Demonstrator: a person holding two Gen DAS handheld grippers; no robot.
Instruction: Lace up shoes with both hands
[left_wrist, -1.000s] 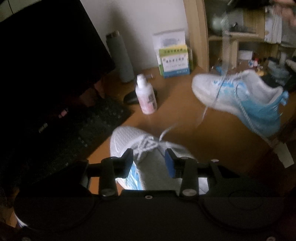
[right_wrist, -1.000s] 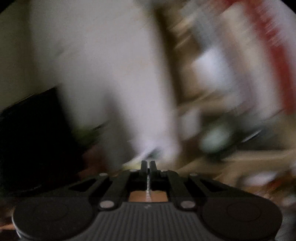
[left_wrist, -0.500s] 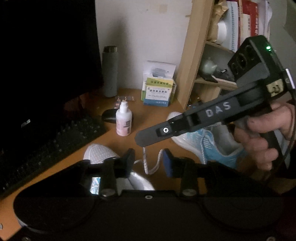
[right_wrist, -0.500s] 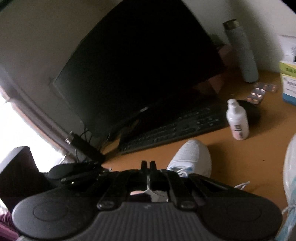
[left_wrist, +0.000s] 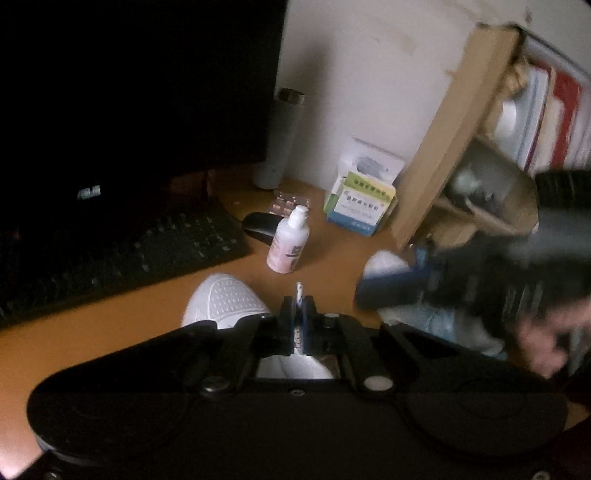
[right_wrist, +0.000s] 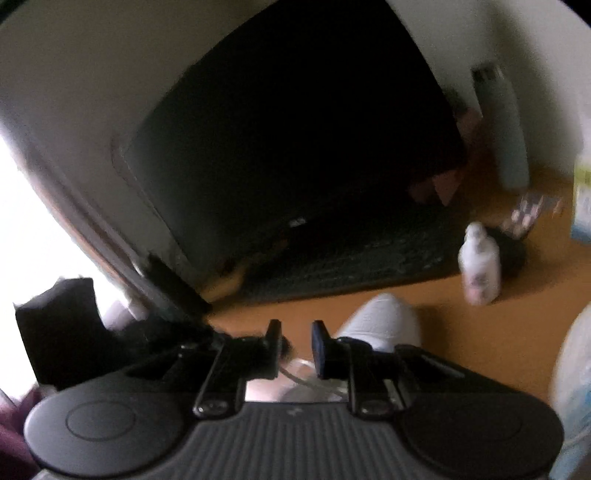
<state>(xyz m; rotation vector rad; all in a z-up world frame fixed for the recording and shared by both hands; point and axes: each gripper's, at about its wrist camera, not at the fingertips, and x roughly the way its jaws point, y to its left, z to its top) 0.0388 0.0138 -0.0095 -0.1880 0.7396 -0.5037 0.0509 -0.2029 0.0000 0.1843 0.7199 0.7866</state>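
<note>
Only the left wrist view shows the left gripper (left_wrist: 297, 308) jaws pinching the lace (left_wrist: 298, 291); the right gripper (right_wrist: 295, 349) jaws, just opening, stand spread, empty.

right gripper (left_wrist: 399, 291) and hand (left_wrist: 546, 343) motion-blurred, hiding most of blue shoe (left_wrist: 436, 325) right of white shoe (left_wrist: 225, 301); white shoe's heel hidden behind left gripper (left_wrist: 297, 314) body.

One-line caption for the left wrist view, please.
Left gripper pinches a white lace end above the near white shoe; right gripper blurs past the second shoe.
</note>
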